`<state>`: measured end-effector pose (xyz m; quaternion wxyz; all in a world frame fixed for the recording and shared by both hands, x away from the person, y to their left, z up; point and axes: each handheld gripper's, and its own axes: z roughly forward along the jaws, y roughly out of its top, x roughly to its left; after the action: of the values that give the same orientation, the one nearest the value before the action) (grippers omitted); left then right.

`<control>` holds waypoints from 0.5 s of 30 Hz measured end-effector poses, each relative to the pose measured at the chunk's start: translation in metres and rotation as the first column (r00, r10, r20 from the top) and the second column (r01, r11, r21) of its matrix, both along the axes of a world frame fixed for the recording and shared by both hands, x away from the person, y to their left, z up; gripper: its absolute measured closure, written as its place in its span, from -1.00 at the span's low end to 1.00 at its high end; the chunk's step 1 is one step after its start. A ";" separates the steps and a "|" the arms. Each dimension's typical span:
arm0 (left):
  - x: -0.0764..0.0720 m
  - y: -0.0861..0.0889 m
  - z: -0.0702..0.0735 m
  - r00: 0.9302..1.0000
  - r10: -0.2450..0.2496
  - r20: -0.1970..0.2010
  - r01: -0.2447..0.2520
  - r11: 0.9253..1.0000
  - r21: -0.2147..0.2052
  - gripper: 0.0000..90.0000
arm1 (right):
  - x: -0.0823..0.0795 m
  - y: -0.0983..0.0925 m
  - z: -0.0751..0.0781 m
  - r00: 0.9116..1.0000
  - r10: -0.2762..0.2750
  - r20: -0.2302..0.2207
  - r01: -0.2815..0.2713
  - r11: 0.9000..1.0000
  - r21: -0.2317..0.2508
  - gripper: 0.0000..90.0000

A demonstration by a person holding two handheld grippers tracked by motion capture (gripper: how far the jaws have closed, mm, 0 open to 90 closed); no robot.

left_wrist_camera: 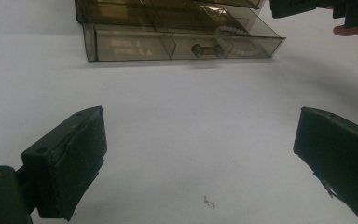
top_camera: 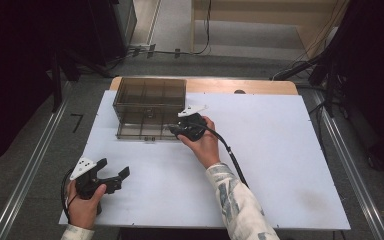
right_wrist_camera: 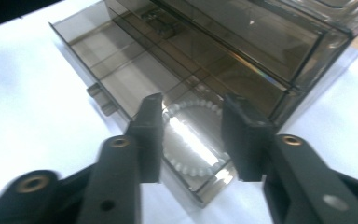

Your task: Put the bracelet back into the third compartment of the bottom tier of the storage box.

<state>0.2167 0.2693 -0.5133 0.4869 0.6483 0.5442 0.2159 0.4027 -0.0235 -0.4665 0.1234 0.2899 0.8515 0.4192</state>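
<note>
The right gripper is hanging with its jaws partly spread above the pulled-out drawer of a smoky, see-through box, pinching nothing. Between and below the two black jaws a bracelet of white beads is lying in the drawer's end compartment, clear of both pads. The drawer's other compartments, divided by thin walls, are running away from the jaws toward the small handle on its front.

In the high view the right gripper is sitting at the box's front right corner, the hand behind it and a patterned sleeve trailing back to the bottom edge, with a black cable looping alongside the forearm.

The left gripper is resting well apart, near the front left of the white desk, its jaws spread wide around bare surface. From its own camera the left gripper is looking across open desk at the drawer front, where the beads are showing faintly through the tinted plastic.

Nothing is standing between either gripper and the box. Beyond the desk, cables are lying on the grey floor.
</note>
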 end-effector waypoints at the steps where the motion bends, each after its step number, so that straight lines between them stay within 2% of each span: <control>1: 0.000 0.000 0.000 1.000 -0.001 -0.003 0.001 1.000 0.002 -0.93 | -0.001 0.000 0.000 1.000 0.003 -0.001 -0.003 1.000 0.006 0.06; 2: 0.000 0.000 0.000 1.000 -0.001 -0.003 0.001 1.000 0.002 -0.93 | -0.001 0.000 0.000 1.000 0.003 -0.001 -0.003 1.000 0.006 0.06; 3: 0.000 -0.001 0.000 1.000 0.000 -0.002 0.000 1.000 0.004 -0.93 | -0.001 0.001 0.000 1.000 0.015 -0.015 -0.014 1.000 0.028 -0.19; 4: 0.001 -0.001 0.000 1.000 0.001 0.000 -0.001 1.000 0.003 -0.93 | -0.002 0.001 -0.001 1.000 0.017 -0.023 -0.016 0.999 0.038 -0.30; 8: 0.000 0.000 0.000 1.000 0.001 0.003 -0.001 1.000 0.001 -0.93 | -0.003 0.001 -0.003 0.999 0.022 -0.040 -0.020 0.999 0.046 -0.39; 13: -0.001 0.003 0.003 1.000 0.012 0.014 -0.012 1.000 -0.015 -0.93 | -0.006 -0.003 -0.003 1.000 0.017 -0.026 -0.016 0.999 0.038 -0.46; 15: -0.002 0.004 0.004 1.000 0.018 0.018 -0.018 1.000 -0.021 -0.93 | -0.008 -0.004 -0.002 1.000 -0.009 -0.008 0.009 1.000 -0.002 -0.51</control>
<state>0.2148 0.2734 -0.5093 0.4964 0.6364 0.5477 0.2203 0.3946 -0.0280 -0.4688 0.1223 0.2951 0.8512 0.4165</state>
